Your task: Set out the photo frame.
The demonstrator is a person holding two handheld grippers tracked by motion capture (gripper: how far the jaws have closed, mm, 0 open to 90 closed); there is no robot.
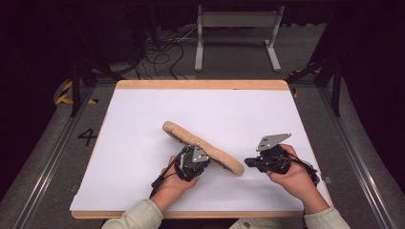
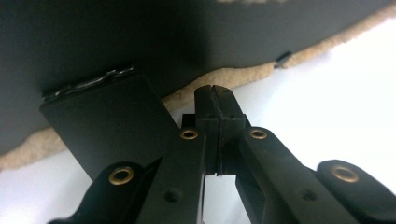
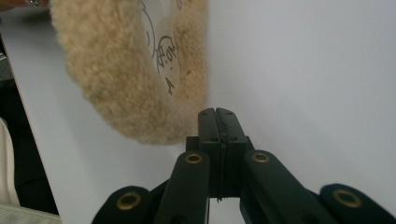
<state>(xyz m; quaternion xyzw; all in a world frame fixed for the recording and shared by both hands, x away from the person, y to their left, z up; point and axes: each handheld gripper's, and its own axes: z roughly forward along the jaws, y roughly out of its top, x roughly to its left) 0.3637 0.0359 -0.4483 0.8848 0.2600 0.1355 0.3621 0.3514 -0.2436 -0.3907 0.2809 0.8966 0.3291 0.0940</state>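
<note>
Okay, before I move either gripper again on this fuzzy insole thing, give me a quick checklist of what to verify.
1. Left gripper jaws: shut, nothing between them. Ok.
2. Right gripper jaws: shut, nothing between them. Ok.
3. Fleece insole held: not ok; neither gripper clamps it. It stands tilted, one end raised.
4. What props the insole: cannot tell; the left gripper sits under its dark underside, contact unclear.
5. Right gripper close to the insole's near end: ok, just beside it, apart.
6. White table top around the insole: ok, bare.
</note>
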